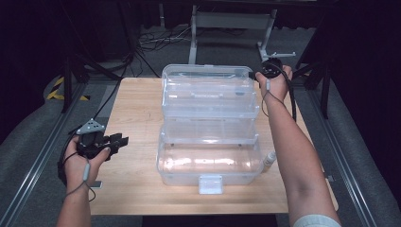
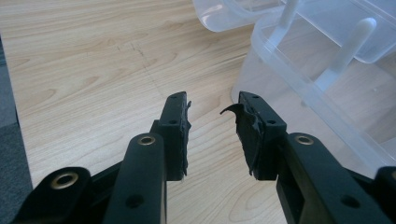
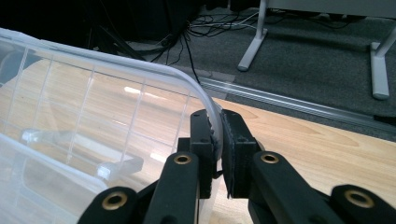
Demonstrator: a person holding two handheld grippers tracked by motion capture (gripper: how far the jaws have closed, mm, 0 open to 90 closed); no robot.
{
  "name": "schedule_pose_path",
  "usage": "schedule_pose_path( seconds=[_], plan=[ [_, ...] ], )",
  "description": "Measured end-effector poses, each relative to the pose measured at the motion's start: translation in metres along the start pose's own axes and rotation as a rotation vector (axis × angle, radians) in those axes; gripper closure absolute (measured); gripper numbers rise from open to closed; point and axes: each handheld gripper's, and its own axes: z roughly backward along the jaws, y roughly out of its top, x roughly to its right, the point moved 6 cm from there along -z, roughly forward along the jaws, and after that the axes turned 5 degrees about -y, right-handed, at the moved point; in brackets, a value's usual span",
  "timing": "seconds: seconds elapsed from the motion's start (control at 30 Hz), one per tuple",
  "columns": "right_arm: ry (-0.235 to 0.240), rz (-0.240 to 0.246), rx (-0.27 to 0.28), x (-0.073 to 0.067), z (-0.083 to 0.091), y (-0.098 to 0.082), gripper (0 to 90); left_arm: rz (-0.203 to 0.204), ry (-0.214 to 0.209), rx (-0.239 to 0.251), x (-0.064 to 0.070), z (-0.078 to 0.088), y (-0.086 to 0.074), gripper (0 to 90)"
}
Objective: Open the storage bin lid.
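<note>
A clear plastic storage box stands open in the middle of the wooden table, its tiered trays spread out and its lid raised at the far side. My right gripper is at the lid's far right corner. In the right gripper view it is shut on the lid's curved rim. My left gripper hovers over the table to the left of the box. Its jaws are open over bare wood, with the box's lower tub ahead to the right.
A small white bottle lies against the box's right side. The box's front latch faces the near edge. Cables and a metal stand's legs lie on the floor beyond the table. Rails run along both sides.
</note>
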Motion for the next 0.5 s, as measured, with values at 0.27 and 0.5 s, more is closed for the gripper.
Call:
schedule_pose_path(
  seconds=[0.27,0.5],
  plan=[
    [0.01,-0.029,0.007,0.003,-0.008,-0.005,84.5,0.006,0.001,0.002,-0.001,0.0,0.0,64.4],
    [0.016,-0.047,0.003,0.005,-0.014,-0.009,84.4,0.007,0.001,-0.005,-0.001,-0.001,-0.001,64.4]
  ],
)
